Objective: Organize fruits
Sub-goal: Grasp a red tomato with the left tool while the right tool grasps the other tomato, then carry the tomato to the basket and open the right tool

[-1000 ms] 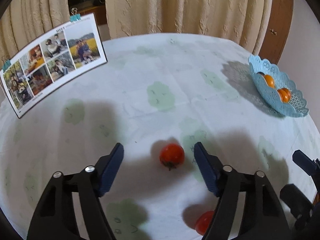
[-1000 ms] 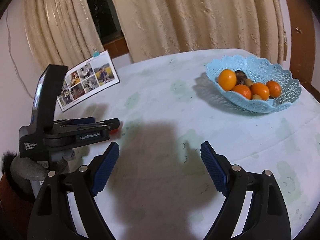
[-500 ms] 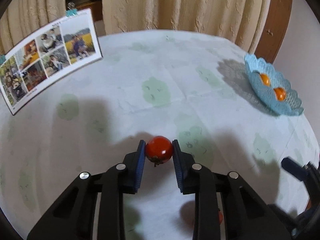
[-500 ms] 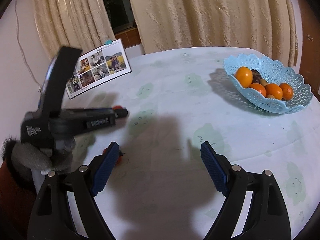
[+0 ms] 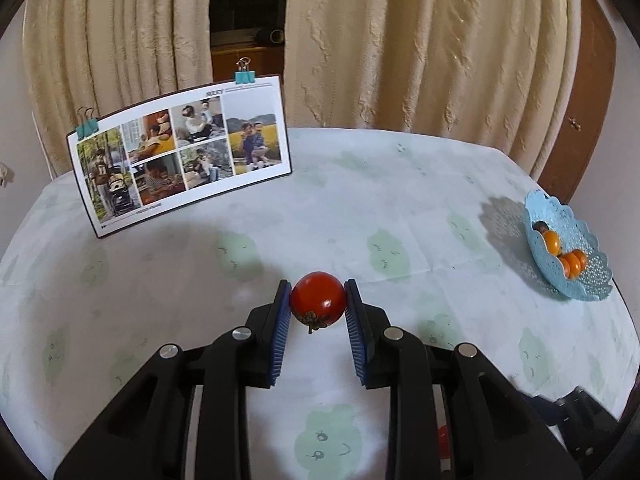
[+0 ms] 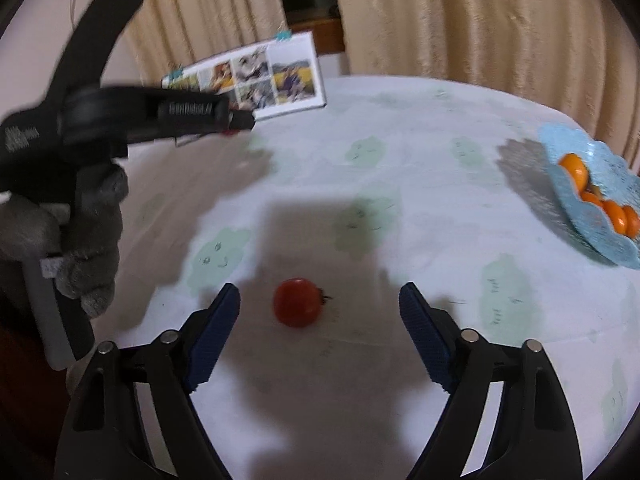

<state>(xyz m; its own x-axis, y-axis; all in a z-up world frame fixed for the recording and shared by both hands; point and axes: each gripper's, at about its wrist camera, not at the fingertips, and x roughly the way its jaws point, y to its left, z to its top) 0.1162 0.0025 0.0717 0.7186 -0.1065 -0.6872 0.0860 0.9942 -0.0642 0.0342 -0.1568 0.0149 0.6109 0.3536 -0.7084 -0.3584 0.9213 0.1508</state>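
- While the left gripper is pinching a red fruit between its blue pads, raised above the tablecloth, it is needing a steady carry toward the blue basket at far right, without squeezing harder.
- Over on the right wrist view, the right gripper is hanging with jaws spread around a second red fruit lying on the cloth; centring before closing is looking wise.
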